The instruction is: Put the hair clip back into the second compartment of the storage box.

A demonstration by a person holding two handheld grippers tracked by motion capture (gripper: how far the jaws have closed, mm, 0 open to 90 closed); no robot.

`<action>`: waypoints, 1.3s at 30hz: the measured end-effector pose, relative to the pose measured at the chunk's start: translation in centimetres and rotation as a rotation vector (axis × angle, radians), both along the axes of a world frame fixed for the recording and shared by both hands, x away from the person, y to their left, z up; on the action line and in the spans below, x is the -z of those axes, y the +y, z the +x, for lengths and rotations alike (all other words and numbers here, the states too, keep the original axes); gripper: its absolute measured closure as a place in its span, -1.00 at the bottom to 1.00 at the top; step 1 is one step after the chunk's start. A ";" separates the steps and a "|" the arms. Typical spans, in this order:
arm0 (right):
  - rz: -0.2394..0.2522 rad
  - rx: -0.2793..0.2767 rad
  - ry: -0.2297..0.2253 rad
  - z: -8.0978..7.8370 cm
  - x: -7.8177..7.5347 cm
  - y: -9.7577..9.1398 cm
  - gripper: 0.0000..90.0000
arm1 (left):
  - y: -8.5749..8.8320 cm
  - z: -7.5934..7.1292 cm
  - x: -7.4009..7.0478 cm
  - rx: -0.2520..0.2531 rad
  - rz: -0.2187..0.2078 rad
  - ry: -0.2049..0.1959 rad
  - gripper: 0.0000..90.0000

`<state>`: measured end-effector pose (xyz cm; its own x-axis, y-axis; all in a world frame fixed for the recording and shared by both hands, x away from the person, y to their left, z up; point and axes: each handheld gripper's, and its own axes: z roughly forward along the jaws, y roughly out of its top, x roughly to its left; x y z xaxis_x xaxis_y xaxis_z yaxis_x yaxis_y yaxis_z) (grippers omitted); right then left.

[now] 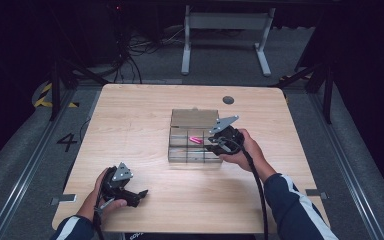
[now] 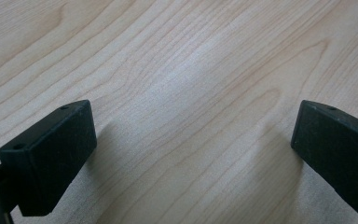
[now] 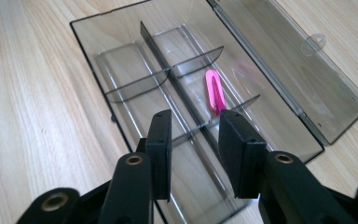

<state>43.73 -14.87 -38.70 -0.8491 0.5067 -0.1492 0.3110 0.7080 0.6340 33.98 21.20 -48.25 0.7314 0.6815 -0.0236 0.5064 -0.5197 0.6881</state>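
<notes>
A smoky clear compartment box (image 1: 179, 150) lies at the table's middle with its lid (image 1: 194, 119) folded open at the far side. A small pink clip-like piece (image 1: 196, 140) lies in one of its compartments. My right gripper (image 1: 209, 146) hovers over the box's right end. In the right gripper view its jaws (image 3: 195, 135) stand a little apart with nothing between them, just short of the pink piece (image 3: 214, 91), above the box (image 3: 121, 65) and beside the lid (image 3: 289, 70). My left gripper (image 1: 142, 194) rests near the front left. It is wide open (image 2: 193, 140) over bare wood.
The wooden table (image 1: 130, 115) has a dark round grommet (image 1: 228, 100) near its far edge. Beyond it stands a white desk frame (image 1: 225, 35) on grey floor, and cables lie at the back left. Bare wood surrounds the box.
</notes>
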 end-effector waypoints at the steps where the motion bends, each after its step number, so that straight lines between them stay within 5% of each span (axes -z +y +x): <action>1: 0.003 -0.002 0.001 -0.3 -0.1 -0.2 0.47 | 0.0 0.0 0.0 0.000 0.000 0.000 -0.99; 17: -0.013 -0.016 -0.031 -3.6 -0.5 -3.3 0.39 | 0.0 0.0 0.0 0.002 0.001 -0.002 -0.99; 39: -0.047 0.036 -0.041 -6.6 2.1 -7.8 0.11 | 0.0 0.0 0.0 0.003 0.001 -0.003 -0.99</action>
